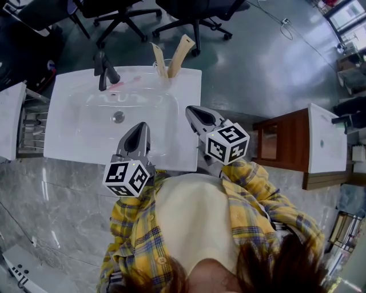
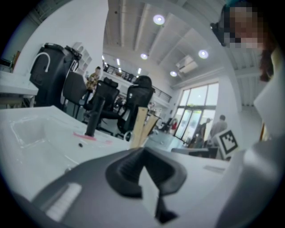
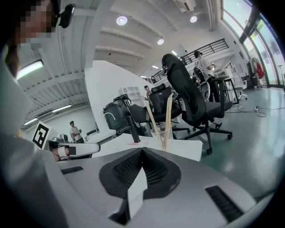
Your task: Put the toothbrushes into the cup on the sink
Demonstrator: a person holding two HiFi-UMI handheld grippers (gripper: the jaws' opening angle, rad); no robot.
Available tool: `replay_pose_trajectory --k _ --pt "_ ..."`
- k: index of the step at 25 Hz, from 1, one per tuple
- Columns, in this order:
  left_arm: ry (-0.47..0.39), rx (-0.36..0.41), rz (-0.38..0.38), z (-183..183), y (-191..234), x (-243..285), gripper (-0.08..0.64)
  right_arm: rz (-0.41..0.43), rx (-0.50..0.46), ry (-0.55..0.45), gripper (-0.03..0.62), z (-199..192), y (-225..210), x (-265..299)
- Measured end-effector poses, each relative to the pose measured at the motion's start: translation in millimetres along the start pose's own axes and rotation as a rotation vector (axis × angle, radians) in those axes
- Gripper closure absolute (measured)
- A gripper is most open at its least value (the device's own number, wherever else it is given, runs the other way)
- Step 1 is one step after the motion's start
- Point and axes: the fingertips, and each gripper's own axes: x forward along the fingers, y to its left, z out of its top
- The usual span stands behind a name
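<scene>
Two tan toothbrushes (image 1: 180,54) (image 2: 139,127) (image 3: 168,116) stand upright in a clear cup (image 1: 166,70) (image 3: 161,132) on the far right corner of the white sink (image 1: 68,91). Over the sink's near rim my left gripper (image 1: 141,125) (image 2: 142,151) is shut with nothing in it. To its right my right gripper (image 1: 190,109) (image 3: 142,151) hovers over the sink's right rim, also shut and empty, and points toward the cup. Both grippers are well short of the cup. A thin pink item (image 1: 117,86) (image 2: 87,136) lies by the faucet.
A black faucet (image 1: 104,70) (image 2: 94,118) rises at the sink's back left, and the drain (image 1: 119,117) sits mid-basin. Office chairs (image 1: 194,17) stand behind the sink. A wooden cabinet (image 1: 286,143) with another basin is to the right, and a further sink (image 1: 11,120) to the left.
</scene>
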Motion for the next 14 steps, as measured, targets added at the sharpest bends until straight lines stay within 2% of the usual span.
replay_pose_trajectory --k 7,14 --pt "0.003 -0.010 0.008 -1.9 -0.4 0.1 0.554 0.004 -0.002 -0.004 0.578 2.0 0.1 0.8" --pt "-0.002 -0.021 -0.022 -3.1 -7.7 0.4 0.548 0.009 -0.002 0.000 0.578 0.2 1.4 0.3"
